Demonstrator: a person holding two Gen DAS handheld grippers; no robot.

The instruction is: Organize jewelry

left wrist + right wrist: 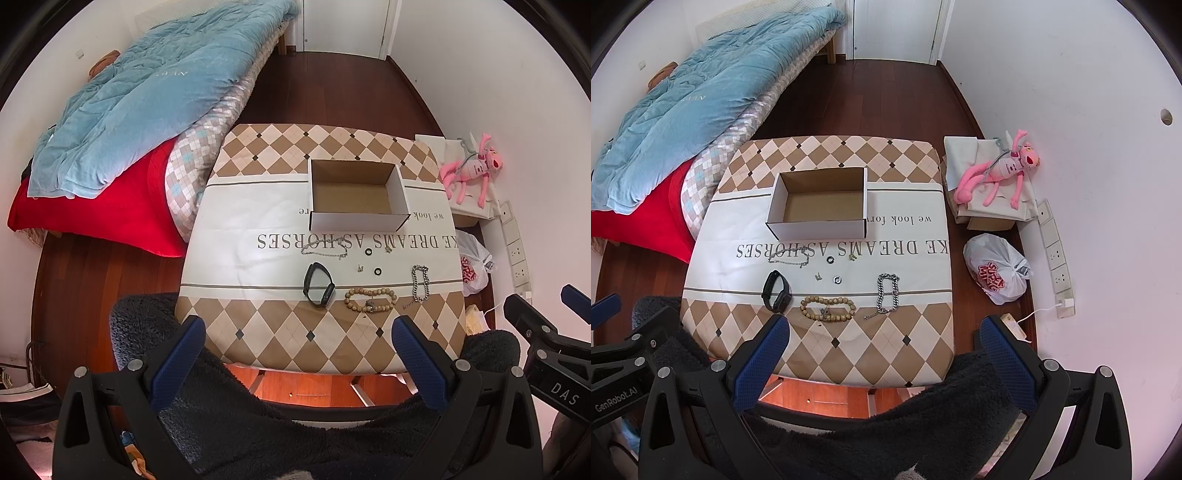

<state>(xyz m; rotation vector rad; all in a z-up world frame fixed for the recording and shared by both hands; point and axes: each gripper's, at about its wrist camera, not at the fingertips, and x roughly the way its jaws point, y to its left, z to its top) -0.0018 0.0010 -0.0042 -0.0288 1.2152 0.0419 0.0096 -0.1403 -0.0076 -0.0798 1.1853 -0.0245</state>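
An open empty cardboard box (354, 199) (820, 206) stands at the back of the clothed table (280, 343) (886, 350). In front of it lie a thin silver chain (325, 251) (788, 260), a black wristband (318, 284) (776, 291), a wooden bead bracelet (370, 300) (828, 309), a thick silver chain bracelet (420, 282) (887, 292), two small black rings (368, 252) (377, 272) (830, 260) (837, 280) and small earrings (360, 267) (817, 276). My left gripper (297, 349) and right gripper (884, 349) are both open and empty, held high over the table's near edge.
A bed with a blue quilt (147, 96) and red cover (110, 210) stands left of the table. A pink plush toy (1001, 173), a white plastic bag (995, 273) and a power strip (1054, 254) lie on the floor at the right wall. A dark fuzzy chair (258, 424) is below me.
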